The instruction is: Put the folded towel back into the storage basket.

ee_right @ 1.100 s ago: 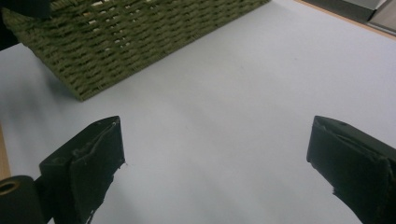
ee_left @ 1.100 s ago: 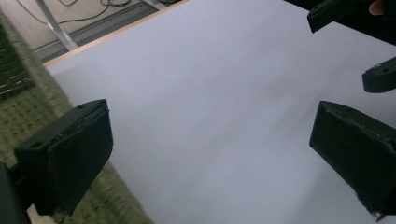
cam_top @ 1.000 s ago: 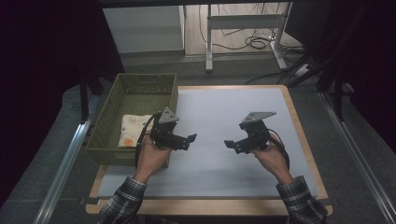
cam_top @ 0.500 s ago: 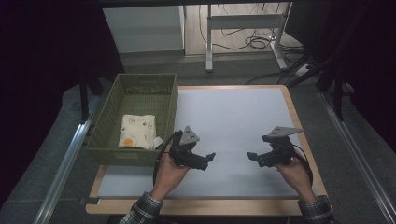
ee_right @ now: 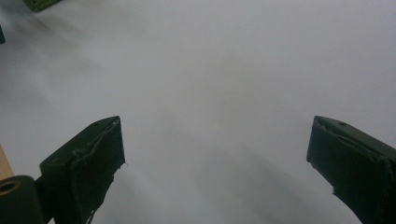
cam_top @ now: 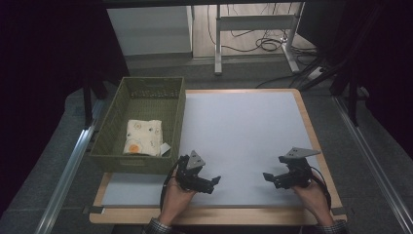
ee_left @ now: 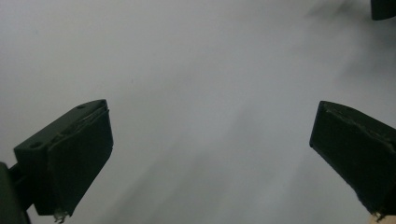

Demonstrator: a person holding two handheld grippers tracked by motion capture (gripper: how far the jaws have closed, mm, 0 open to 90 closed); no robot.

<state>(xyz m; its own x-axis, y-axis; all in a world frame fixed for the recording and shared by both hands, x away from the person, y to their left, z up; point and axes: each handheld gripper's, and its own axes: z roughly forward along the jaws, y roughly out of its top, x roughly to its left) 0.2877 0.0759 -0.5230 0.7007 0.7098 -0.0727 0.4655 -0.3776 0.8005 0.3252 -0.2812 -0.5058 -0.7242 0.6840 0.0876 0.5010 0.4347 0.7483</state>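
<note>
Left gripper point(cam_top: 215, 181): black two-jaw tool, jaws spread wide with nothing between them, held low over the pale grey table mat point(cam_top: 243, 131) near the near edge, pointing right. In the left gripper view point(ee_left: 210, 163) both jaws frame bare mat.

Right gripper point(cam_top: 267, 177): same make, grey three-cornered plate on top, jaws wide and empty, pointing left toward the other, well apart from it. Right gripper view point(ee_right: 215, 168): bare mat between the jaws.

Green woven rectangular basket point(cam_top: 109, 146): far-left on the wooden-edged table point(cam_top: 311, 122), just beside the left gripper. Inside, at its near end, lies a folded cream cloth with orange print point(cam_top: 142, 137).
</note>
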